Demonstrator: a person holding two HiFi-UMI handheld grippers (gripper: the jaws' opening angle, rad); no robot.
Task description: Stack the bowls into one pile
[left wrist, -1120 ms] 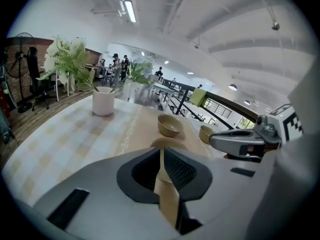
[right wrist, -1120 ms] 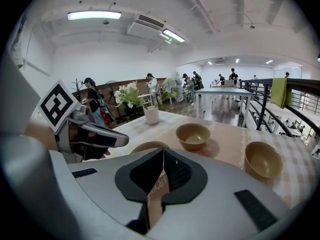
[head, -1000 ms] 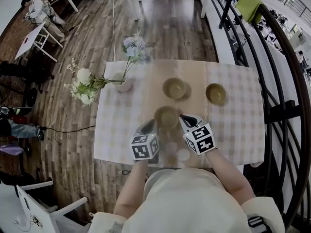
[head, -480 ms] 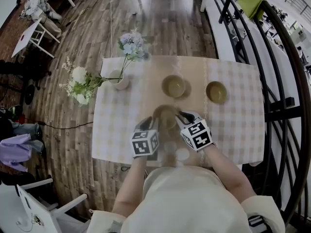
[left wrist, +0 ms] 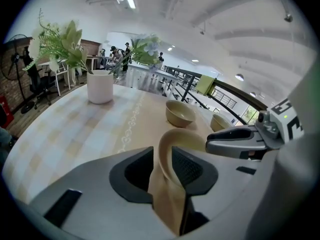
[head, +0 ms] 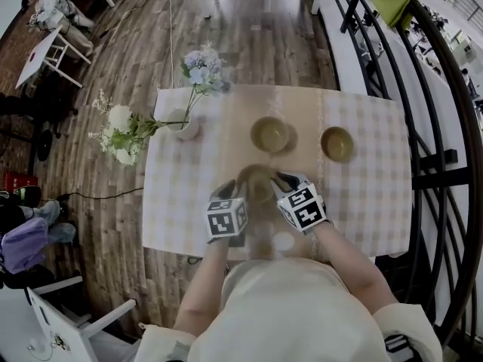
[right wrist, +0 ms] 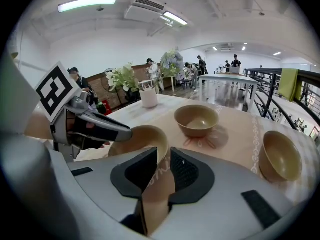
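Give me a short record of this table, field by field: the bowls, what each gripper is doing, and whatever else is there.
bowls: three tan bowls, none stacked
near bowl: nearest the person, between both grippers
middle bowl: farther back, standing alone
right bowl: far right, standing alone
left gripper: jaws have just been opening; near bowl's rim between them, not clamped
right gripper: opposite rim between its jaws; grip unclear
else: white vase of flowers at far left; checked tablecloth

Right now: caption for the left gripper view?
Left gripper, jaws just opening, straddles rim of near bowl; right gripper opposite.
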